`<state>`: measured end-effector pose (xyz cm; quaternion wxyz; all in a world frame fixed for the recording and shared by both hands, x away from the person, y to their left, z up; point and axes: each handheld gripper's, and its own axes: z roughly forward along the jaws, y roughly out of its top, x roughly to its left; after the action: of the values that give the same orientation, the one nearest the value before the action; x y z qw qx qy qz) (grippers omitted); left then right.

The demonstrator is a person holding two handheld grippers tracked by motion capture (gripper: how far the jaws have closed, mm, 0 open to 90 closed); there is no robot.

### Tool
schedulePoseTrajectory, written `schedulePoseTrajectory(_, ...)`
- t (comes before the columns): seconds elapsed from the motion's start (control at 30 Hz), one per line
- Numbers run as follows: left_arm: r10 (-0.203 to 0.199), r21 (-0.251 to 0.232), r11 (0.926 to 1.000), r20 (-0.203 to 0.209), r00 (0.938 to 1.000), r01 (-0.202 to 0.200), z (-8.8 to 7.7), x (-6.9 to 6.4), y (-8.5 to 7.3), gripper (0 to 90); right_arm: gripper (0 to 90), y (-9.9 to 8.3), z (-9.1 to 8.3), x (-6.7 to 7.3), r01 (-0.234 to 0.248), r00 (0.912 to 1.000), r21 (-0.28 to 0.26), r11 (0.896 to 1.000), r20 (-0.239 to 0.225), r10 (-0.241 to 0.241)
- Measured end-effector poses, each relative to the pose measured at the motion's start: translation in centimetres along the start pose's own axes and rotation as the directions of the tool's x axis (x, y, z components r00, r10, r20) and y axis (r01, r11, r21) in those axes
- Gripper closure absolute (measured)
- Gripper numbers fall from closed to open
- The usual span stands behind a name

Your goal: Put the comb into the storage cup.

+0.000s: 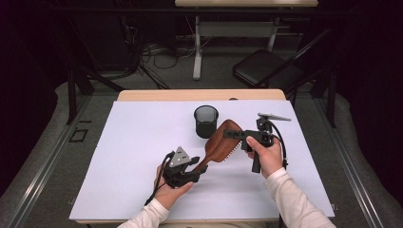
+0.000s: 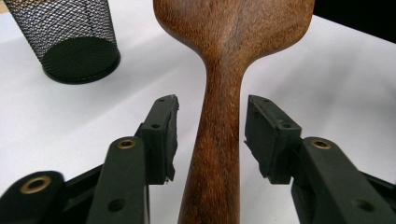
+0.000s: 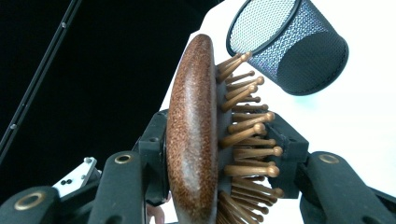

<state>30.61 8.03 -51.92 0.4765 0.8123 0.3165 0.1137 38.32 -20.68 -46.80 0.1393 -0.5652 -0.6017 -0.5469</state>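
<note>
Thing being worked on: a brown wooden hairbrush with wooden pins [image 1: 219,141] is held up off the white sheet on the table [image 1: 128,156], just beside the black wire-mesh cup [image 1: 206,121].

Landmark: the black wire-mesh cup is standing upright on the white sheet, and it looks empty.

Right gripper [image 1: 234,134]: its black jaws are clamped on the wide head of the hairbrush, one pad on the smooth wooden back and the other pushed in among the pins. In the right gripper view the brush head [image 3: 194,135] is seen pinched between the jaws, with the cup [image 3: 289,46] just past it.

Why it is held so: the brush is probably carried by the head so that the handle is left free to go down into the cup.

Left gripper [image 1: 196,167]: its jaws are let go. In the left gripper view the thin brush handle [image 2: 219,140] is seen between the two pads, but a gap is left on each side, so it is not squeezed.

Why it is let go: the brush seems to have been passed over to the right gripper.

Place of handle: it is pointed away from the cup, toward the person's left hand [image 1: 168,190].
</note>
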Motion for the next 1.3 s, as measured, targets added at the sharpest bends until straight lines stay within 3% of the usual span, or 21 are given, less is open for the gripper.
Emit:
schedulePoseTrajectory(0.8, -0.076, -0.058, 0.9956, -0.043, 0.9962, 0.073, -1.3, 1.6, 0.2, 36.2, 50.1, 3.1, -0.2, 1.6, 0.053, 0.9962, -0.014, 0.998, 0.069, -0.052)
schedulePoseTrajectory(1.3, -0.160, -0.078, 0.9853, -0.103, 0.9818, 0.152, -2.6, 3.6, 0.4, 31.7, 50.1, 5.0, -0.7, 2.2, 0.063, 0.9935, -0.046, 0.997, 0.098, -0.058)
